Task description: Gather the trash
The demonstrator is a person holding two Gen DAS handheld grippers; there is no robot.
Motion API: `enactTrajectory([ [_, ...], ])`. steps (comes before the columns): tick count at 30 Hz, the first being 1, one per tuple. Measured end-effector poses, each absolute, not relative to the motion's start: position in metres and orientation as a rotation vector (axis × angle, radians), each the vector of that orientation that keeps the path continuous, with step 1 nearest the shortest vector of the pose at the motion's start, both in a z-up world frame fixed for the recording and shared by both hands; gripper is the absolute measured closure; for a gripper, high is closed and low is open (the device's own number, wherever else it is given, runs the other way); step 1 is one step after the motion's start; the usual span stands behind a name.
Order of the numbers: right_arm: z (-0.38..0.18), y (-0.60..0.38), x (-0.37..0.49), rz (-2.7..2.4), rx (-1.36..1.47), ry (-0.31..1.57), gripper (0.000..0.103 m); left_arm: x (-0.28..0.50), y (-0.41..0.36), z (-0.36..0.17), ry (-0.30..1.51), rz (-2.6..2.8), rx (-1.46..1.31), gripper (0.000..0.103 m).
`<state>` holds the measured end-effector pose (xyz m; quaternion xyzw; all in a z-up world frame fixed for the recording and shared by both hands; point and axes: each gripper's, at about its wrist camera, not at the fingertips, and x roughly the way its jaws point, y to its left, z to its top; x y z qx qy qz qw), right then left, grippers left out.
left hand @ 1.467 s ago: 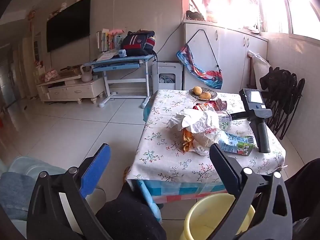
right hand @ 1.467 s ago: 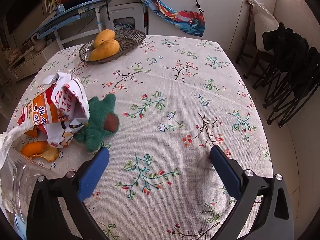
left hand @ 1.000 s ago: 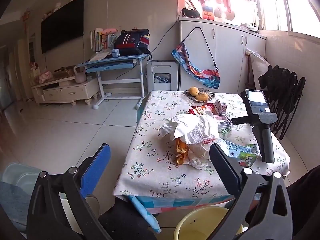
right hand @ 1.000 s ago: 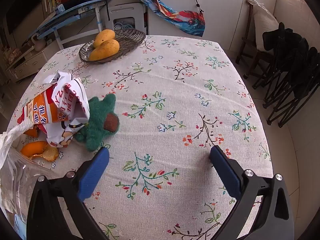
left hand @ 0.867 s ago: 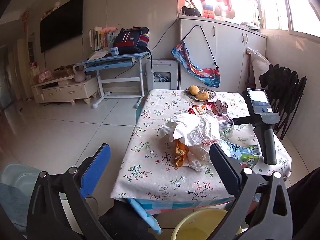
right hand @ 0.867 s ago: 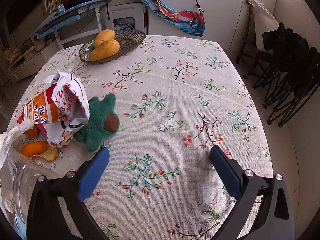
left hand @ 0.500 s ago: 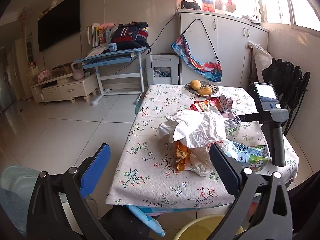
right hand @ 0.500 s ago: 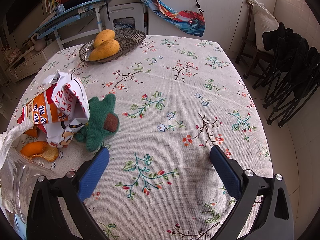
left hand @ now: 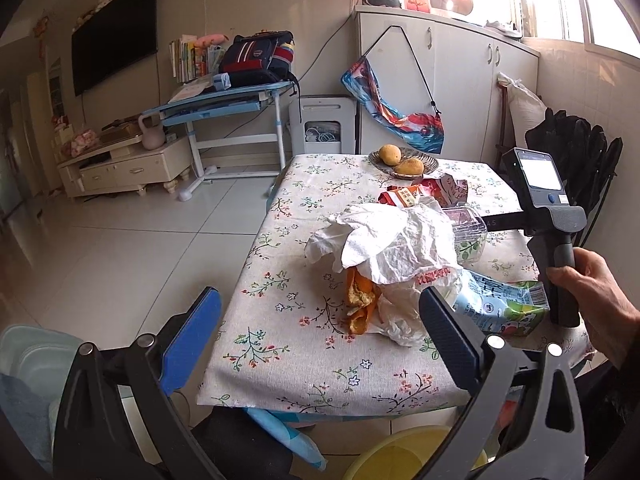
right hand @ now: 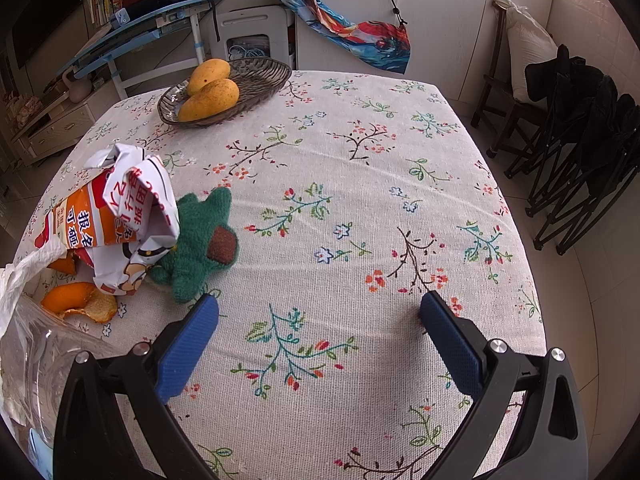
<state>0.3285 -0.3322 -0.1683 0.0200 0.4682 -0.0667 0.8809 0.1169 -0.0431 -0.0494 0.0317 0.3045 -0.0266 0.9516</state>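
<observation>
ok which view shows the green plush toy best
The right wrist view: the plush toy lies in full sight on the tablecloth, against the torn carton. In the left wrist view I cannot make it out; the trash pile sits in the way.

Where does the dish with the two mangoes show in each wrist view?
Left wrist: dish of mangoes at the table's far end, upper centre-right.
Right wrist: dish of mangoes at upper left.
Shared landmark: the orange snack bag, nearer the camera than the dish in both.
</observation>
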Motion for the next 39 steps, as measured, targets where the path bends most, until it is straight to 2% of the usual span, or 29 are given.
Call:
enactTrajectory([
  [11, -0.154, -0.336, 0.318, -0.157, 0.041, 0.968, 0.007, 0.111, -0.038, -0.05, 0.619, -0.05, 0.05, 0.007],
  [22, -0.058, -0.335, 0.149, -0.189, 0.06, 0.656, 0.007, 0.063, -0.039, -0.019, 0.568, -0.052, 0.035, 0.007],
  [26, -0.05, -0.304, 0.089, -0.093, 0.055, 0.619, 0.007, 0.037, -0.039, -0.009, 0.557, -0.051, 0.028, 0.007],
  [39, -0.035, -0.244, 0.01, 0.062, 0.064, 0.551, 0.007, -0.032, -0.035, 0.017, 0.502, -0.032, 0.035, 0.007],
])
